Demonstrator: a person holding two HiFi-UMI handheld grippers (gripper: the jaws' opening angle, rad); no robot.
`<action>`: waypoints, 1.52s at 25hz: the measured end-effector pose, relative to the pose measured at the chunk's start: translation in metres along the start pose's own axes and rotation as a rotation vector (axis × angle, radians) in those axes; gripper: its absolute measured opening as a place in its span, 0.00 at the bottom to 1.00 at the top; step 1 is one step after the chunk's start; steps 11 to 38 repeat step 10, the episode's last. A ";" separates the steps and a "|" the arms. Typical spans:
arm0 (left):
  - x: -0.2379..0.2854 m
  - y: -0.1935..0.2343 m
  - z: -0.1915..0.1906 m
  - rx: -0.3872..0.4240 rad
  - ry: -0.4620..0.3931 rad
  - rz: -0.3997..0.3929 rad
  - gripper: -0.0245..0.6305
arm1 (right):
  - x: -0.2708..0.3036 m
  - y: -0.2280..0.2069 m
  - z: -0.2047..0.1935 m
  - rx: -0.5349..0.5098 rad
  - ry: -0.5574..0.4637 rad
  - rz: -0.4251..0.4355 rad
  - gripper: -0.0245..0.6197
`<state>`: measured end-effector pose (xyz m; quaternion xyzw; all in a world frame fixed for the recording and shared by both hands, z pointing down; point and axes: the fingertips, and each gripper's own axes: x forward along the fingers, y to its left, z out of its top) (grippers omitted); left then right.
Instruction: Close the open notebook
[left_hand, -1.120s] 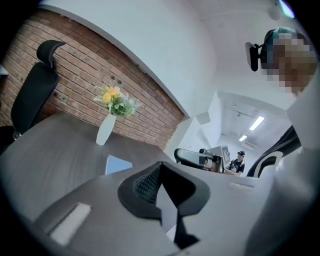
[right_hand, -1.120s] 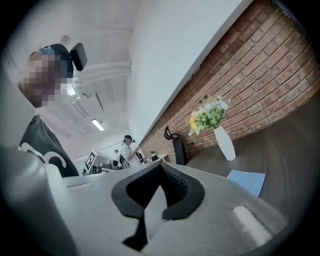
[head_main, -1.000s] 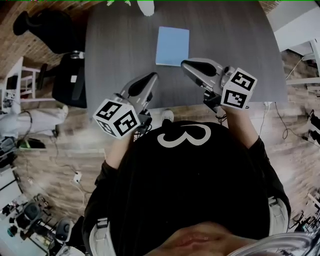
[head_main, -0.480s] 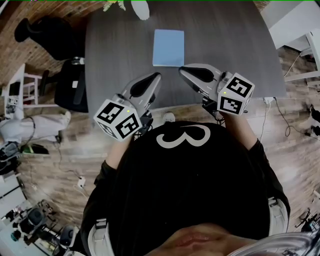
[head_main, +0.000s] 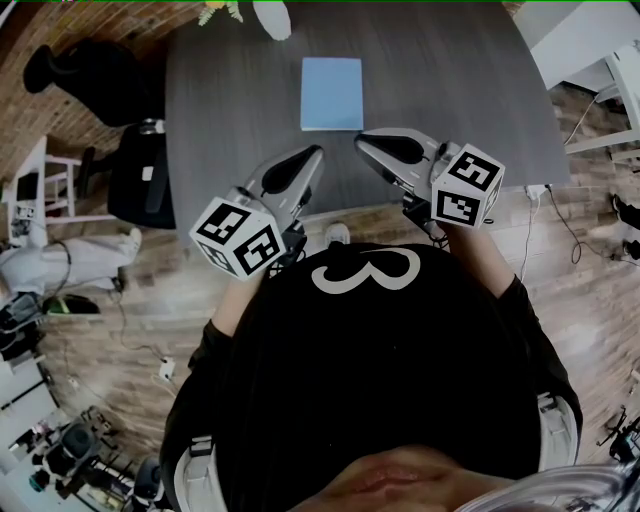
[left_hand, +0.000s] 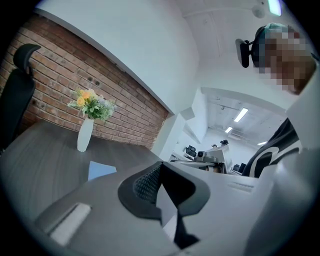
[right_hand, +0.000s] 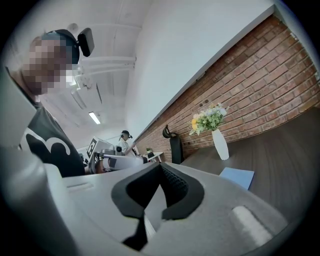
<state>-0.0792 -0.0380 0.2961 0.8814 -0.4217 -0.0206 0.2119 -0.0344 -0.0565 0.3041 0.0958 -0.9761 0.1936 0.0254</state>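
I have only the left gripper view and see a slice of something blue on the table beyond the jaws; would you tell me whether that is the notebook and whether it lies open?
Observer: In the head view it is the blue notebook, lying flat on the grey table and closed: one plain cover, no pages showing.
Operator: Thank you. How do the right gripper's jaws stand?
Observer: The right gripper has its jaws together, with nothing between them.
Operator: And where is it relative to the notebook?
Observer: In the head view its tip is just short of the notebook's near right corner.
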 end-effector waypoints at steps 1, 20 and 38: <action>0.000 0.000 0.000 0.001 0.006 0.000 0.06 | 0.000 -0.001 0.000 0.002 -0.001 -0.004 0.04; 0.003 -0.001 0.002 0.006 0.004 -0.011 0.06 | -0.004 -0.003 0.003 -0.005 -0.006 -0.027 0.04; 0.003 -0.001 0.002 0.006 0.004 -0.011 0.06 | -0.004 -0.003 0.003 -0.005 -0.006 -0.027 0.04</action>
